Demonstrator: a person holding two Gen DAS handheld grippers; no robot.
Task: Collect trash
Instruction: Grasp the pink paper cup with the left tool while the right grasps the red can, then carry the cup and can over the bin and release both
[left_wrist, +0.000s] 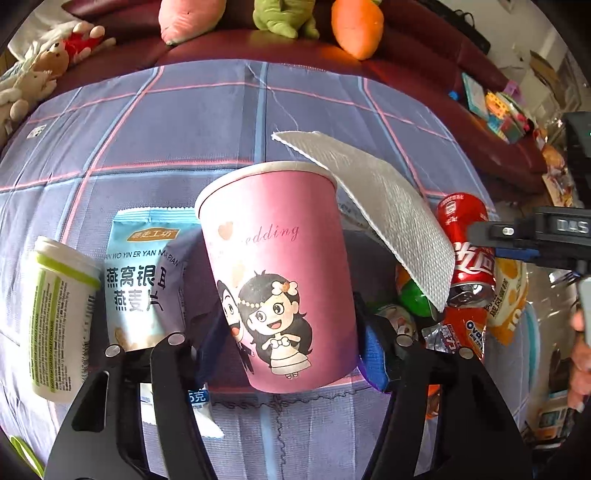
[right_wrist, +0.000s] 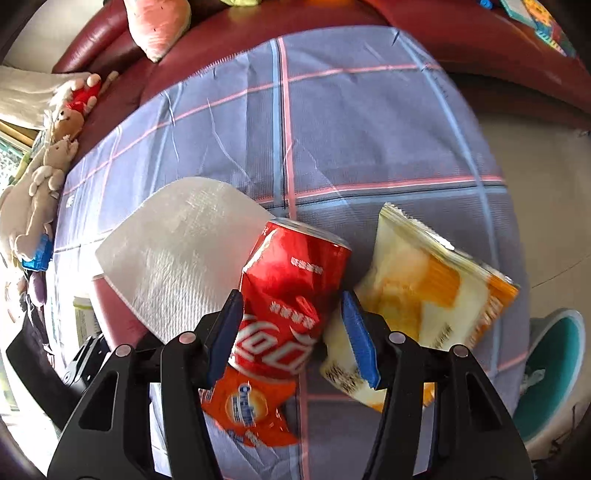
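The left tongs (left_wrist: 284, 339) straddle a pink paper cup with a cartoon bride and groom (left_wrist: 277, 273), which stands between the blue pads; the right pad (left_wrist: 373, 354) lies against the cup wall, while the left pad is partly hidden behind the cup, so I cannot tell whether the grip has closed. A white paper towel sheet (left_wrist: 384, 206) drapes over the cup's rim. Left of the cup lie a pale blue snack packet with Chinese lettering (left_wrist: 144, 273) and a white plastic tub with a green label (left_wrist: 59, 317), all on a purple checked cloth (left_wrist: 166, 129).

The right tongs (right_wrist: 291, 332) sit around a dented red cola can (right_wrist: 291, 291) lying on its side, blue pads close to both flanks, contact unclear. An orange foil wrapper (right_wrist: 247, 410) lies under the can, and a yellow-and-white snack bag (right_wrist: 424, 291) rests just beside it.
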